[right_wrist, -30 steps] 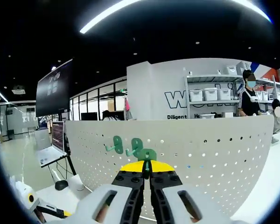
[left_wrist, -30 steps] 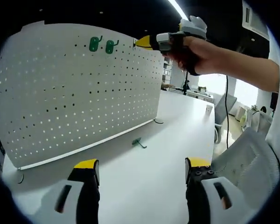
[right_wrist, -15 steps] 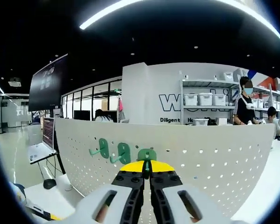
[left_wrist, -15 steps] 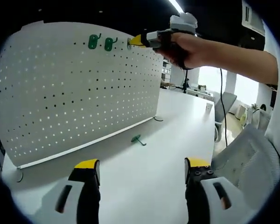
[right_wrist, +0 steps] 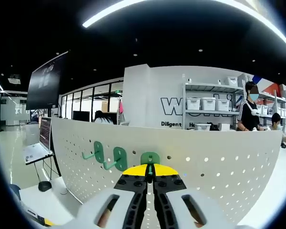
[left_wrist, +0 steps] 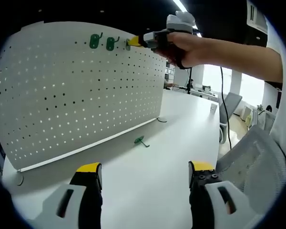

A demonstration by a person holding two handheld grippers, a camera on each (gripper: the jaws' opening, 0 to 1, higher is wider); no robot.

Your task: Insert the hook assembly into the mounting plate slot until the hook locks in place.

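**pegfan:** While I've got the feed up, where's the hook relative to the pegboard right now?

**rig_op:** From my seat: the right gripper (right_wrist: 150, 177) is clenched on a green hook (right_wrist: 150, 158), jaws pinched together with the hook's plate sticking up just past the yellow tips. It's pressed flat against the white pegboard (right_wrist: 219, 162), up near its top edge. Can't tell from here if it's actually seated in the holes.

**pegfan:** Any others on the pegboard?

**rig_op:** Yep, two mounted hooks (right_wrist: 99, 151) hang on the same row, just beside the one I'm holding. In the left gripper view you can see those two (left_wrist: 94, 41) near the pegboard's top edge, with the right gripper (left_wrist: 129, 43) touching the board next to them, a hand (left_wrist: 183, 45) wrapped around it.

**pegfan:** And the left one?

**rig_op:** My left gripper (left_wrist: 143, 174) is released, jaws spread wide with nothing between them, hovering over the white table (left_wrist: 148, 186) in front of the pegboard. One spare hook (left_wrist: 141, 141) lies on the table near the pegboard's foot, well apart from my jaws.
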